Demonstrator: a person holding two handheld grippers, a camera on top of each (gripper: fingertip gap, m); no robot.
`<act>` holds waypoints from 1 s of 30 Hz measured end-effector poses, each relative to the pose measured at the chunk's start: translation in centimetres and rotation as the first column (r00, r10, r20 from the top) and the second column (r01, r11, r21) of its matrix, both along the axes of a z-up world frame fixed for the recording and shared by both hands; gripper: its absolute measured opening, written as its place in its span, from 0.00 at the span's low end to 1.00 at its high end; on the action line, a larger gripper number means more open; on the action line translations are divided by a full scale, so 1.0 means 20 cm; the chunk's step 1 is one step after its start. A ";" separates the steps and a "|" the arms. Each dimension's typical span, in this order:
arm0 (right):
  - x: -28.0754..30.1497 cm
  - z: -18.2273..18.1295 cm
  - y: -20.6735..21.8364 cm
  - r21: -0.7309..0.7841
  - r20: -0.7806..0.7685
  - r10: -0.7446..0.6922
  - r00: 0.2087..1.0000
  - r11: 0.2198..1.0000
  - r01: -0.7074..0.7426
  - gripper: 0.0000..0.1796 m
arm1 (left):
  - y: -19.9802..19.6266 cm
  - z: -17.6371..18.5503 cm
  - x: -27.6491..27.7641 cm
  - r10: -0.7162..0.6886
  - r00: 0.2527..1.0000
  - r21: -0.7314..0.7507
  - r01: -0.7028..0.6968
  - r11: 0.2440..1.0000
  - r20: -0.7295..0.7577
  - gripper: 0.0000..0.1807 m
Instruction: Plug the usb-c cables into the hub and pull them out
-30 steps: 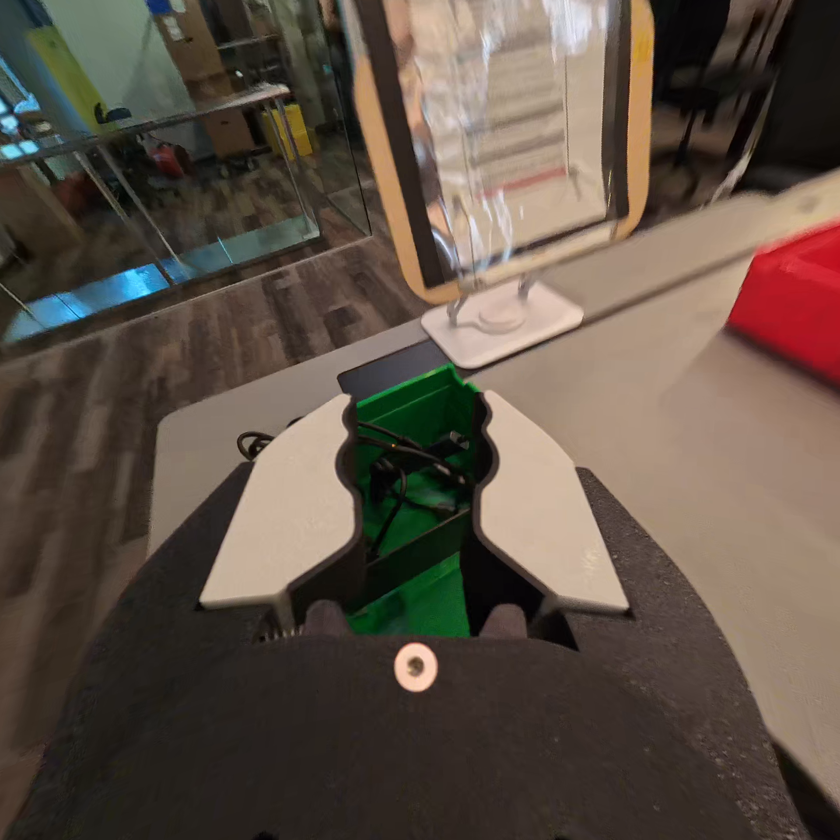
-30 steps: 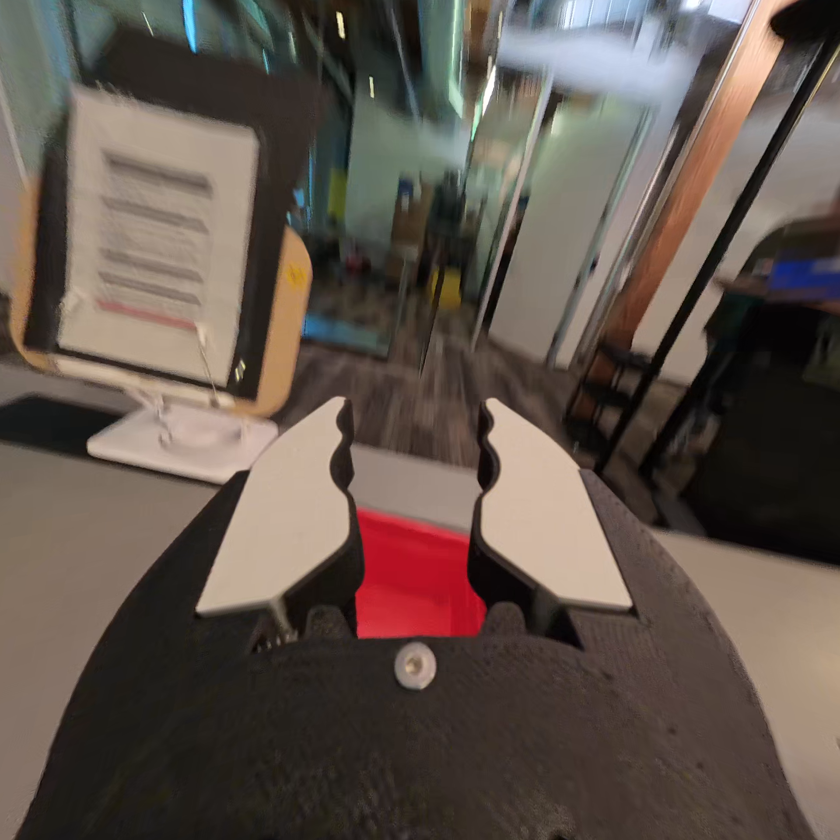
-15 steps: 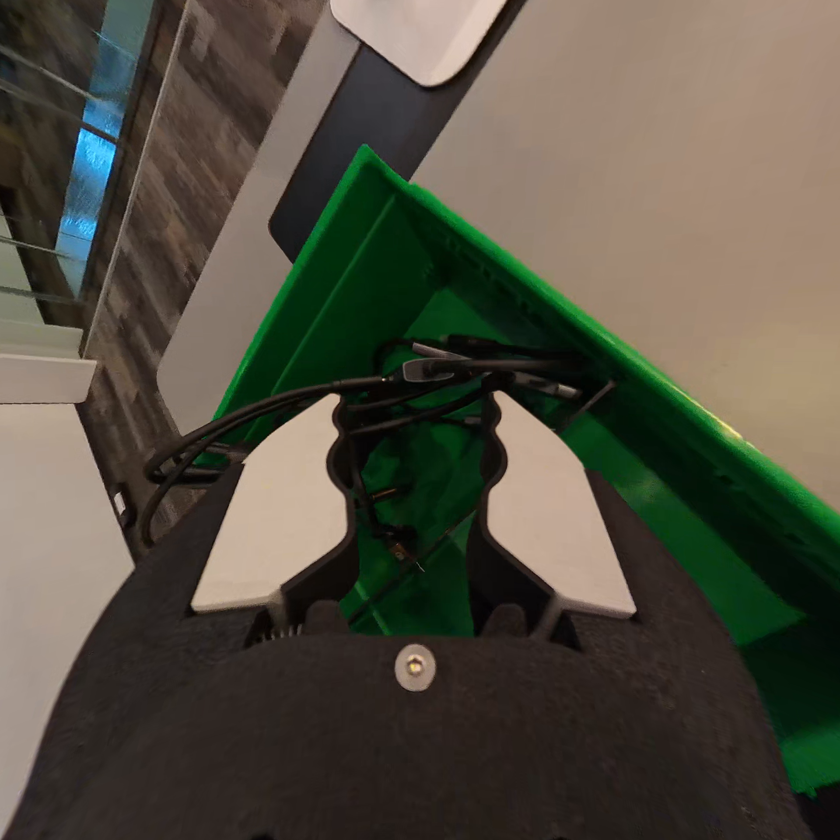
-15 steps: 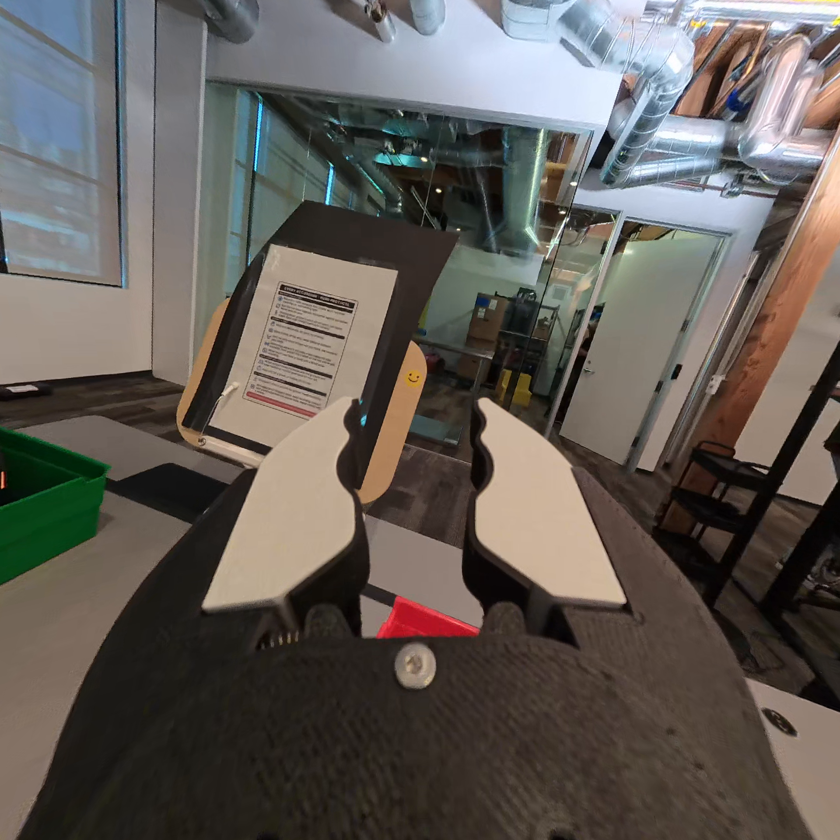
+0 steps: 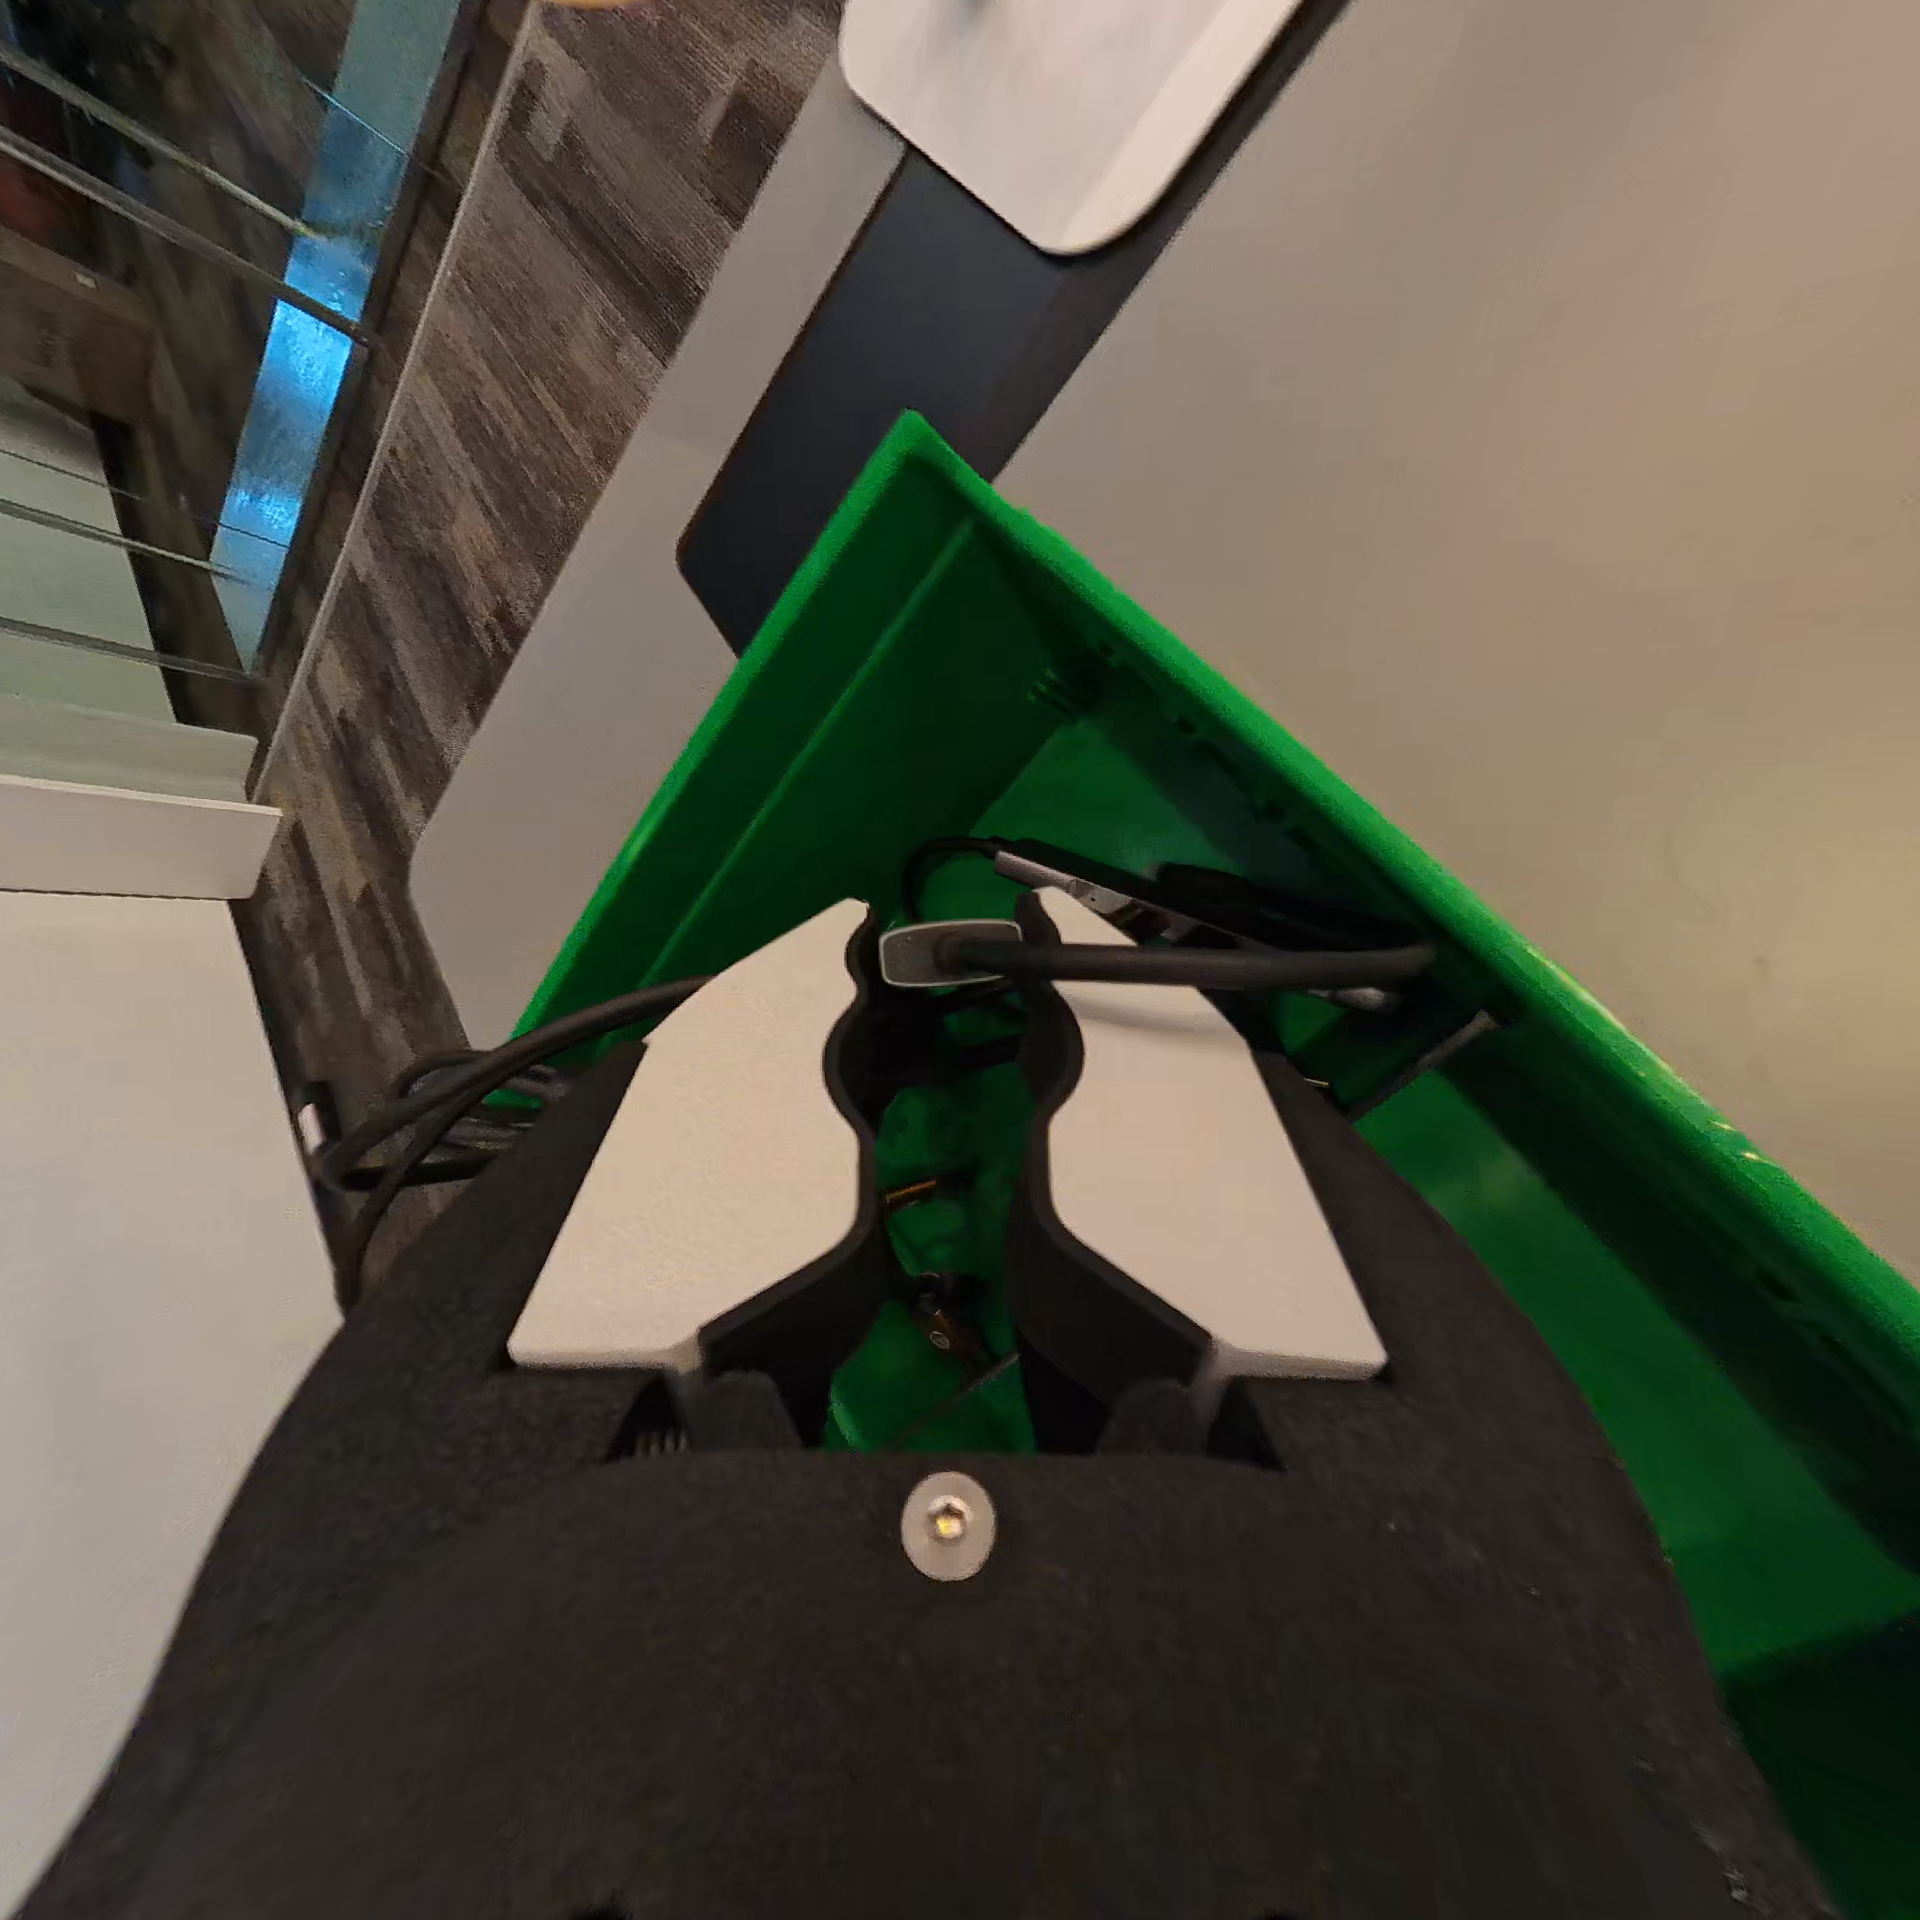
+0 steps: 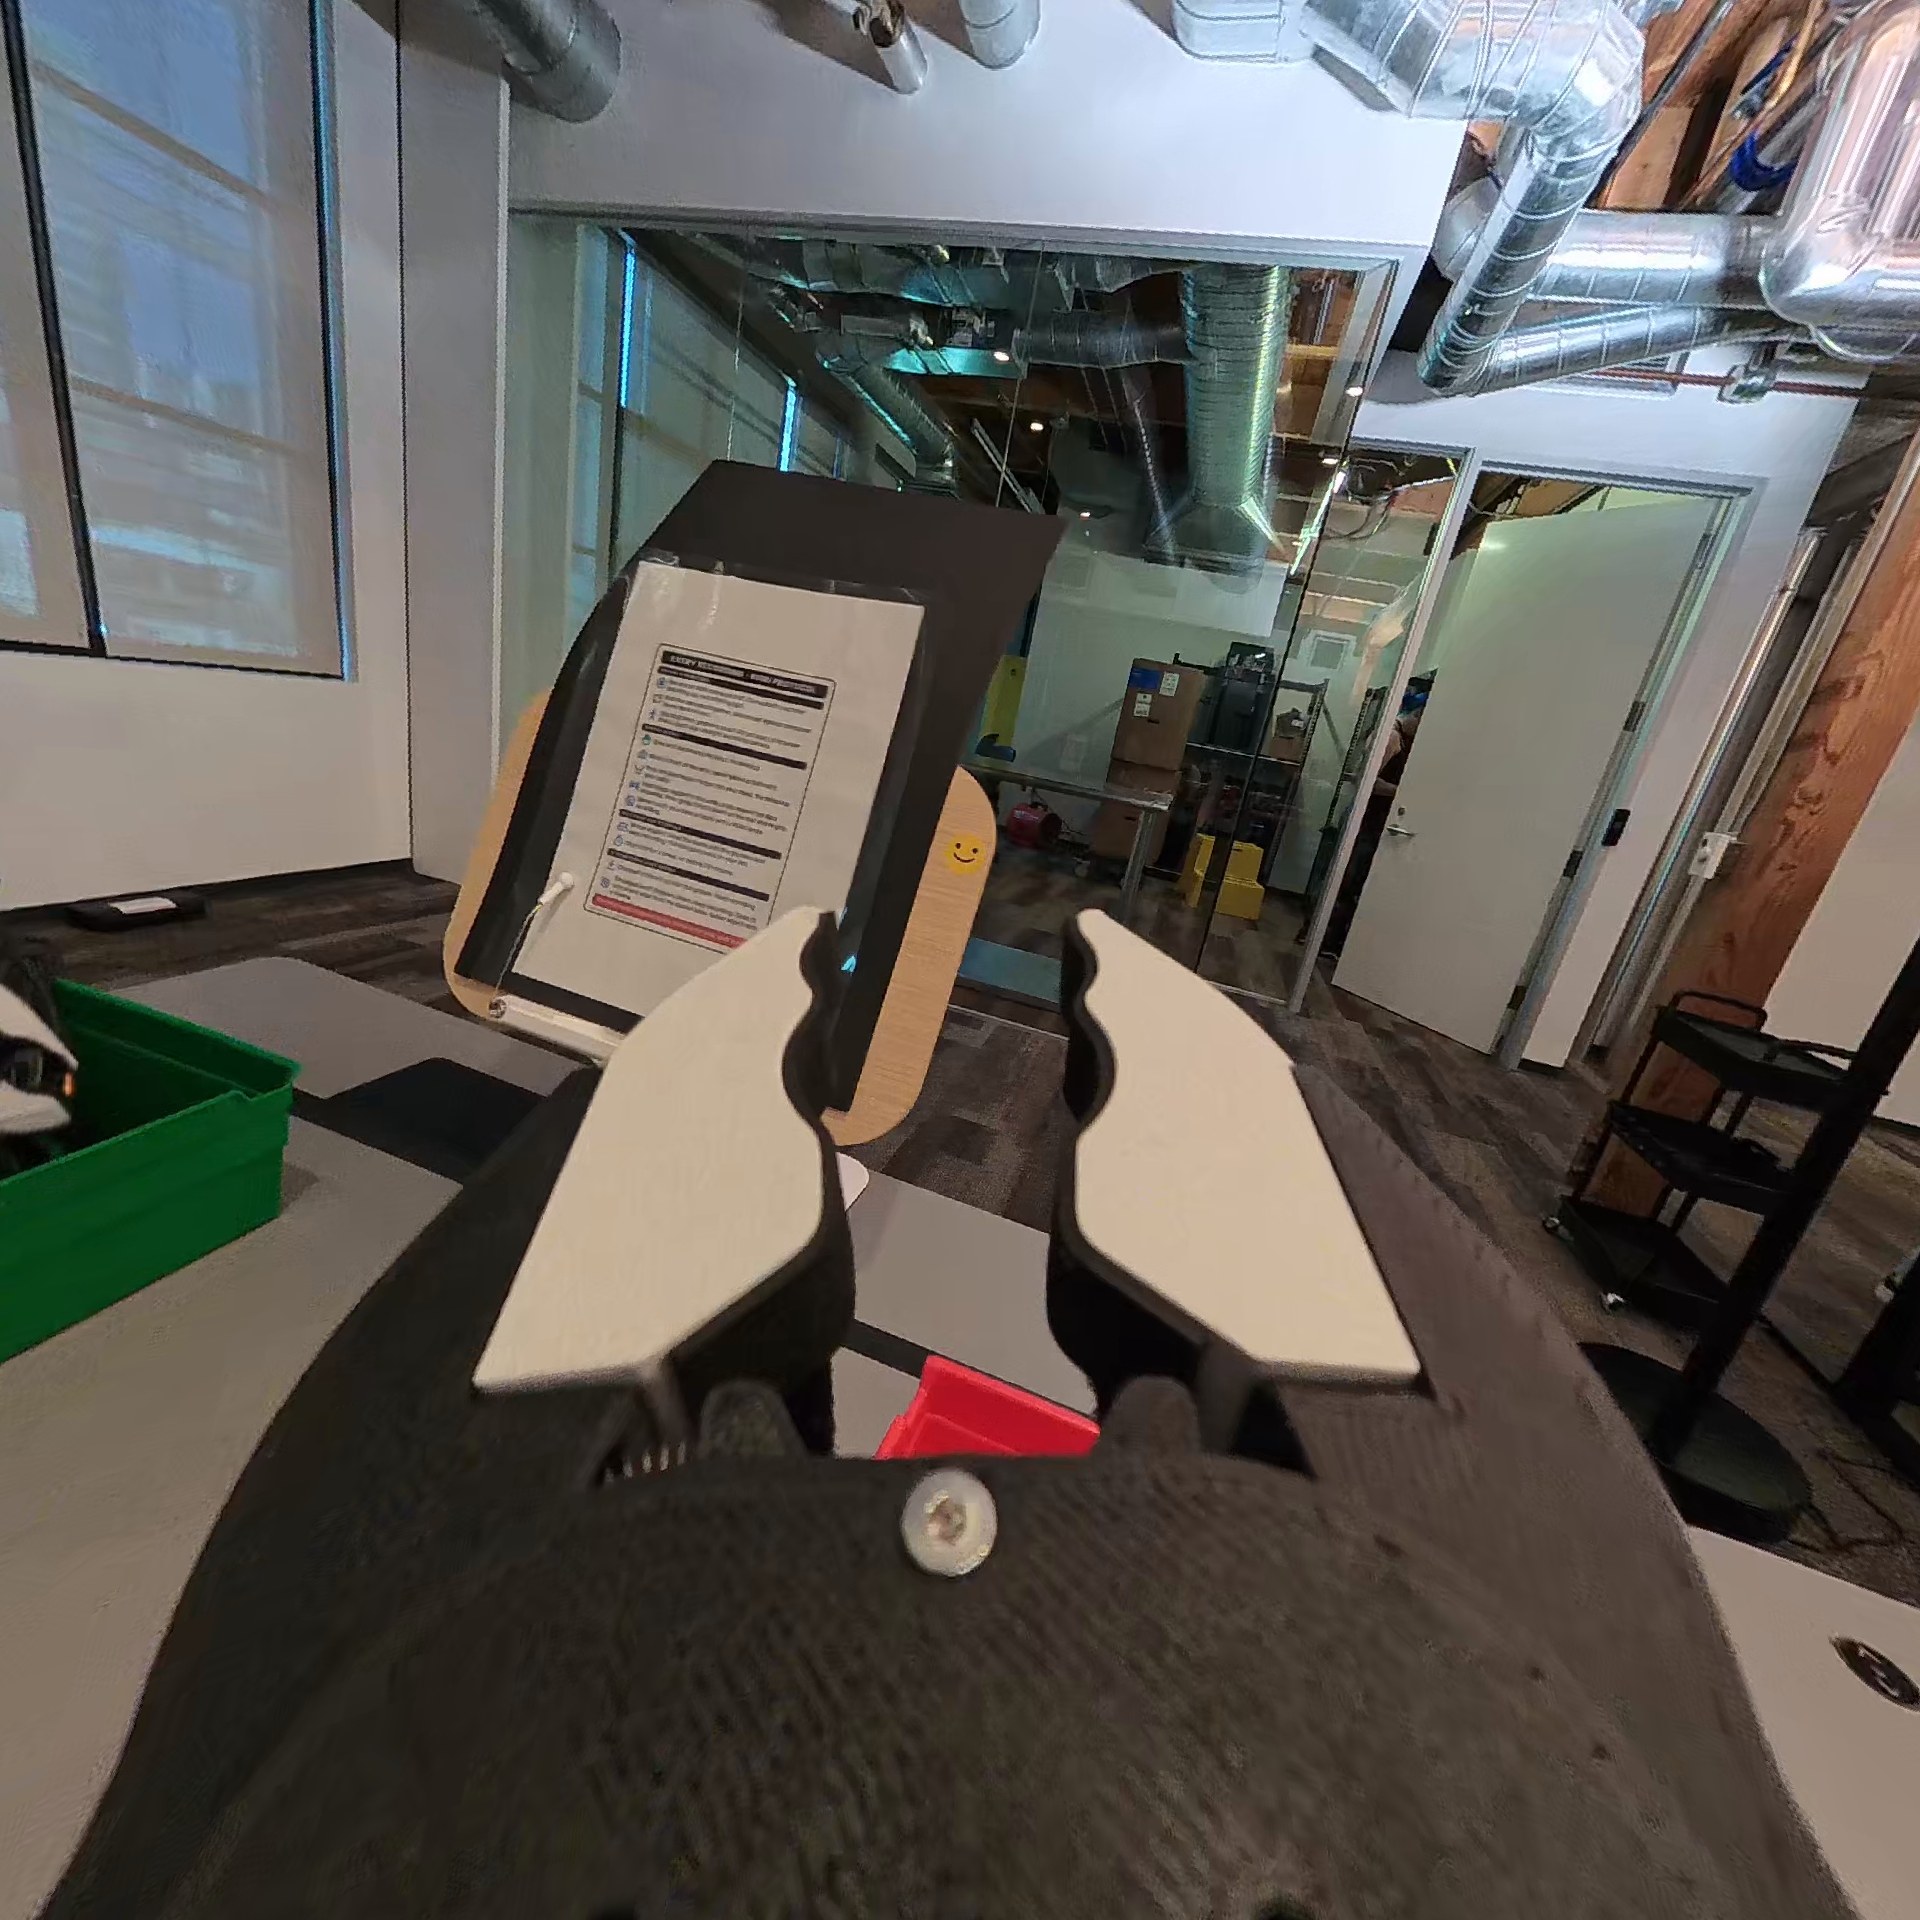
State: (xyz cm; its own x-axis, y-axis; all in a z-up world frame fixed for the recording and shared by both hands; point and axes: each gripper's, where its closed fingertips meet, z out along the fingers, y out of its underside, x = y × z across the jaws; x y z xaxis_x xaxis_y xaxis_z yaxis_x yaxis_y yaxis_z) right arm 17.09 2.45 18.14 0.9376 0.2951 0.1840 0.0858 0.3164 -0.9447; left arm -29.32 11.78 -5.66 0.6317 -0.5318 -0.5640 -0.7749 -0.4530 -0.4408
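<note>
My left gripper (image 5: 943, 935) reaches into a green bin (image 5: 831, 748) that holds several black usb-c cables (image 5: 1226, 961). Its jaws have narrowed around the grey plug (image 5: 914, 954) of one cable, which lies crosswise between the fingertips, the cord running off to the right over the right finger. A second silver plug (image 5: 1049, 878) lies just behind. More cable (image 5: 447, 1101) hangs over the bin's left wall. I cannot make out the hub. My right gripper (image 6: 945, 956) is open and empty, held level above the table. The green bin (image 6: 156, 1174) shows at its far left.
A red bin (image 6: 987, 1413) sits under the right gripper. A stand with a printed sheet (image 6: 727, 800) is at the table's far edge; its white base (image 5: 1060, 104) is beyond the green bin. A black cart (image 6: 1714, 1143) stands on the floor to the right. The gap from one gripper's tips to the other's is roughly 55 cm.
The left gripper tipped down into the green bin, moved forward to the grey plug, and its jaws narrowed around it. The right gripper rose and levelled, staying open.
</note>
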 end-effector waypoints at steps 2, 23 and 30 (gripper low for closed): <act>-0.02 -0.01 0.00 -0.005 0.006 0.012 1.000 1.000 -0.012 0.23 | -0.01 0.07 -0.01 0.023 0.999 0.033 -0.024 0.999 0.039 0.13; -0.54 -0.16 0.03 -0.073 0.253 0.200 0.947 0.980 -0.187 0.21 | -0.44 1.12 0.12 -0.249 0.719 0.505 -0.163 0.848 0.649 0.13; -1.08 -0.34 -0.30 -0.221 0.393 0.658 0.642 0.746 -0.629 0.17 | -0.60 1.22 0.29 -0.341 0.686 0.540 -0.090 0.837 0.643 0.13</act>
State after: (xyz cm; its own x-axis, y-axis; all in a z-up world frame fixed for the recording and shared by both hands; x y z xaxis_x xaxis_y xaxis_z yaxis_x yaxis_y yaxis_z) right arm -4.46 -3.61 11.25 0.3360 0.8176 0.4677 0.2705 0.3919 -0.8793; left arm -23.52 -0.18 18.81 0.8884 -0.4190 -0.1876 -0.1723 0.0744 -0.9822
